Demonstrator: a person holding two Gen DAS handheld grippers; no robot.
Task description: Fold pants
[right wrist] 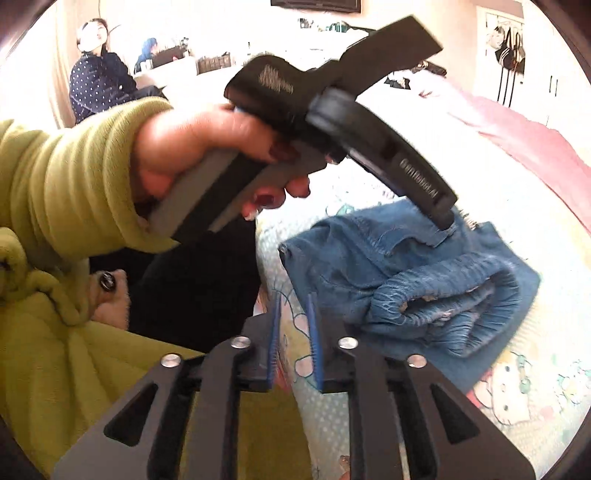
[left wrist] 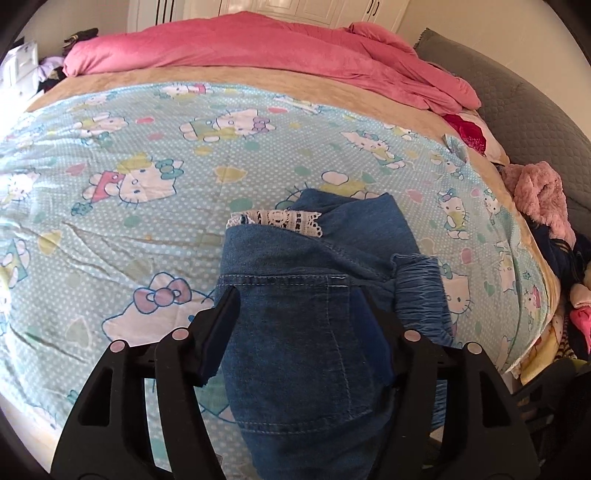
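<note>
pants (left wrist: 314,295): blue denim, folded into a bundle, lying low and centre in the left wrist view on the bed sheet (left wrist: 147,155). white lace trim (left wrist: 280,218) shows at the far edge of the bundle; gathered elastic waistband (left wrist: 421,291) sits at its right side.

left gripper (left wrist: 299,306): fingers spread, one on each side of the denim, fabric between them. the right wrist view shows one tip touching the top of the pants (right wrist: 406,280); a firm pinch cannot be confirmed.

right gripper (right wrist: 293,332): jaws slightly apart, blue pads facing each other, nothing between them. it sits at bottom centre of its frame, just beside the near left edge of the pants, over the sheet.

left hand (right wrist: 207,147), in a yellow-green sleeve, grips the left tool's handle at upper left of the right wrist view.

surface: light blue dotted sheet with cartoon cat print, over a tan cover (left wrist: 258,75). pink duvet (left wrist: 258,40) heaped along the top of the frame. grey quilted headboard (left wrist: 517,103) at upper right; pink fluffy garment (left wrist: 535,195) and other mixed clothes along the right edge.

room: white cupboard doors (left wrist: 295,7) behind the bed. a seated person (right wrist: 96,74) in a dark dotted top at upper left of the right wrist view; bags hanging (right wrist: 509,48) at upper right. containers: none clearly resolved.
</note>
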